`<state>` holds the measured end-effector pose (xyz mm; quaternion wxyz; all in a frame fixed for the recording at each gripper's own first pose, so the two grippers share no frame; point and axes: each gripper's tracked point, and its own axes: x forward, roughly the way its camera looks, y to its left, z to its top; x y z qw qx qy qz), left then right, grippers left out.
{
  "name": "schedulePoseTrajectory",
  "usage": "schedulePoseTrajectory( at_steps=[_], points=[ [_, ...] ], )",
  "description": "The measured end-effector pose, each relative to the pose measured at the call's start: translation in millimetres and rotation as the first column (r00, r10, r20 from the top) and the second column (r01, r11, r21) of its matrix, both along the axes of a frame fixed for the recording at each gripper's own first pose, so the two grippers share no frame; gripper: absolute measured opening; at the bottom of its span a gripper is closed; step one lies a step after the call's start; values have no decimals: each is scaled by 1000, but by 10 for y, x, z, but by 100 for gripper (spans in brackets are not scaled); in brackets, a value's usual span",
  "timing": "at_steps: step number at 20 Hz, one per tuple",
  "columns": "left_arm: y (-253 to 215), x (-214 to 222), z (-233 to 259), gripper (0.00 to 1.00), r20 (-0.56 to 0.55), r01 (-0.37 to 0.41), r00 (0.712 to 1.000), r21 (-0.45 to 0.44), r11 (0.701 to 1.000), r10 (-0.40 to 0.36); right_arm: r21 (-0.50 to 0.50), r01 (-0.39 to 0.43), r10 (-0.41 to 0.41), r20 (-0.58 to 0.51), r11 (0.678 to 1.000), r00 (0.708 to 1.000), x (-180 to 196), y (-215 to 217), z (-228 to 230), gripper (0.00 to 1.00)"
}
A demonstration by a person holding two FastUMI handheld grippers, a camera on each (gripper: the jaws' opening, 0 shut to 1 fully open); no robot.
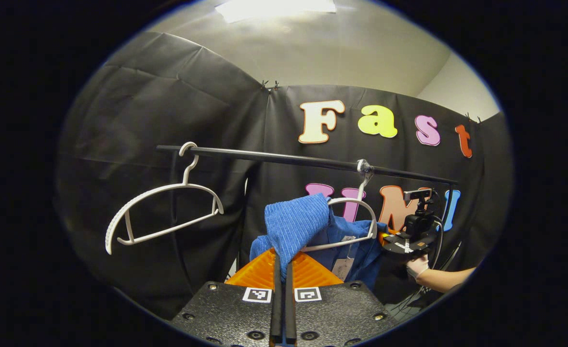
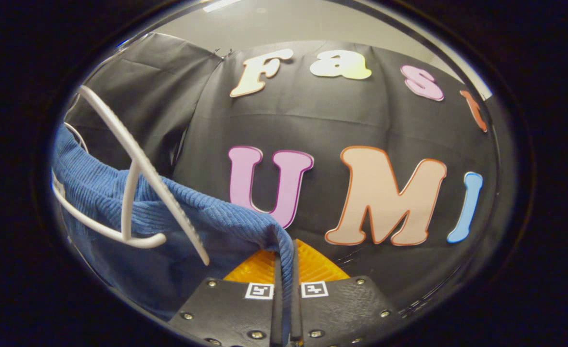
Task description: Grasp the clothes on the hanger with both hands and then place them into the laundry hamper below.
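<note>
left gripper view: we note black cloth walls, a pale ceiling with a lit panel, and a black rail (image 1: 312, 161) carrying a bare hanger (image 1: 163, 212) and a second hanger (image 1: 356, 217) with the blue garment (image 1: 296, 226). the left gripper (image 1: 284, 270) is clenched on a fold of it. the right gripper (image 1: 409, 241), in a gloved hand (image 1: 417, 266), sits at the garment's far side.

right gripper view: the right gripper (image 2: 286, 270) pinches the garment's (image 2: 120, 202) edge beside the hanger (image 2: 139, 183).

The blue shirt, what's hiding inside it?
Inside the blue shirt sits a white hanger, its hook on the black rail. Part of the hanger pokes out; its left side stays covered by cloth. Both grippers, left gripper and right gripper, pinch the shirt.
</note>
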<state>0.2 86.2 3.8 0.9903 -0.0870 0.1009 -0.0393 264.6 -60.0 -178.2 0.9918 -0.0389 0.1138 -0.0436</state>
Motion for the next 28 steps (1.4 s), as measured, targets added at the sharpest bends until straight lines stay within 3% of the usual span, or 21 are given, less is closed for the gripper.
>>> schedulePoseTrajectory(
  at_steps=[7, 18, 28],
  points=[
    [18, 11, 129, 3, 17, -2, 1000, 35, 999, 2, 137, -52, 65, -94, 989, 993, -146, 352, -453, 7],
    [-43, -26, 487, 3, 58, 43, 997, -30, 999, -41, 180, -91, 112, -111, 979, 987, -312, 617, -539, 7],
    [207, 70, 828, 3, 140, 1, 990, 51, 999, -8, 196, -123, 143, -94, 973, 985, -399, 707, -469, 7]
  ],
)
